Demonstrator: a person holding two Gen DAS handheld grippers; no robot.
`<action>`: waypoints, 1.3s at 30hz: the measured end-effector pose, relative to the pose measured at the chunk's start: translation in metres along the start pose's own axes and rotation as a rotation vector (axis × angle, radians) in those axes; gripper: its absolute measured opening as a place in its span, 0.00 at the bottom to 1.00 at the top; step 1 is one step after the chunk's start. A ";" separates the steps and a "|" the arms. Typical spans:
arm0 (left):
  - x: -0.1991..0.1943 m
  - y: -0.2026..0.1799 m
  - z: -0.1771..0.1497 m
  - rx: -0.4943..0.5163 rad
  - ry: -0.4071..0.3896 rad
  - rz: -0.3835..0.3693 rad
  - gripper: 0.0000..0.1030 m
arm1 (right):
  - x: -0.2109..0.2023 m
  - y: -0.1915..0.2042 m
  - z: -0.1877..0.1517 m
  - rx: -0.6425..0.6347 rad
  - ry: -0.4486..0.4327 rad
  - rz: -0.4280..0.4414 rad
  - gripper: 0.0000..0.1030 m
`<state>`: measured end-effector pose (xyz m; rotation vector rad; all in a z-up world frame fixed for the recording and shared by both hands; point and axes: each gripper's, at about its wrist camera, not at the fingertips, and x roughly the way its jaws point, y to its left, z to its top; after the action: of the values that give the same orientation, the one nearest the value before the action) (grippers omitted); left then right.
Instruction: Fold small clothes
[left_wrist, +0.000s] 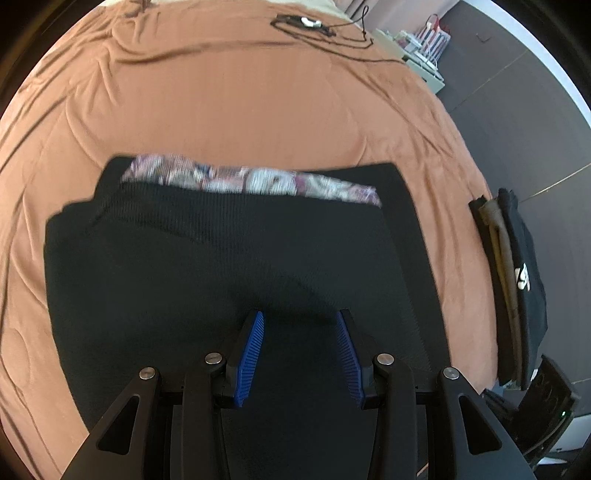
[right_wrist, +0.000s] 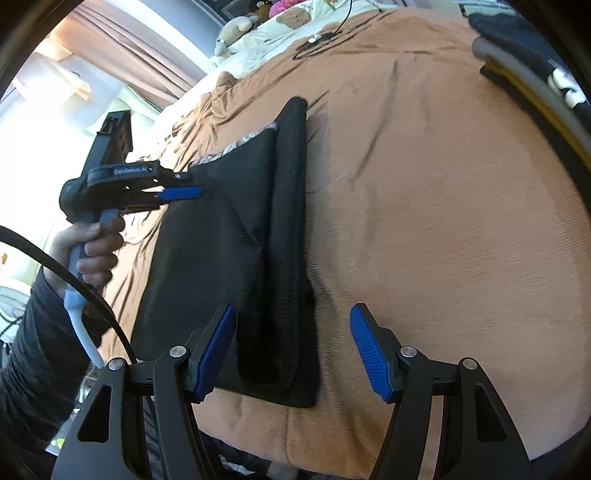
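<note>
A black knit garment (left_wrist: 229, 266) with a floral patterned lining strip (left_wrist: 255, 182) along its far edge lies partly folded on the brown bedspread (left_wrist: 240, 103). My left gripper (left_wrist: 300, 323) hovers open just over its near part, holding nothing. In the right wrist view the same garment (right_wrist: 236, 236) lies with a long folded edge (right_wrist: 291, 236). My right gripper (right_wrist: 293, 317) is open above that edge's near end, empty. The left gripper (right_wrist: 181, 192) shows there at the garment's far left side, held by a hand.
A stack of folded dark and olive clothes (left_wrist: 517, 280) sits at the bed's right edge, also at the top right of the right wrist view (right_wrist: 532, 74). A black cable with a small device (left_wrist: 310, 24) lies at the bed's far end. Pillows and soft toys (right_wrist: 258, 26) beyond.
</note>
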<state>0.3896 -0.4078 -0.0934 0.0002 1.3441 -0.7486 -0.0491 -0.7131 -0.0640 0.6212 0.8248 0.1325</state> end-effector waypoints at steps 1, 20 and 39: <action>0.001 0.004 -0.004 -0.005 0.003 -0.001 0.41 | 0.003 -0.001 0.000 0.003 0.005 0.002 0.61; -0.064 0.083 -0.105 -0.176 -0.107 0.049 0.41 | 0.019 0.006 -0.005 0.011 0.003 -0.011 0.09; -0.070 0.104 -0.177 -0.287 -0.123 0.001 0.37 | 0.017 0.017 -0.004 -0.047 0.005 -0.081 0.09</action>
<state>0.2836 -0.2206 -0.1209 -0.2689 1.3230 -0.5410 -0.0383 -0.6915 -0.0673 0.5426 0.8477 0.0799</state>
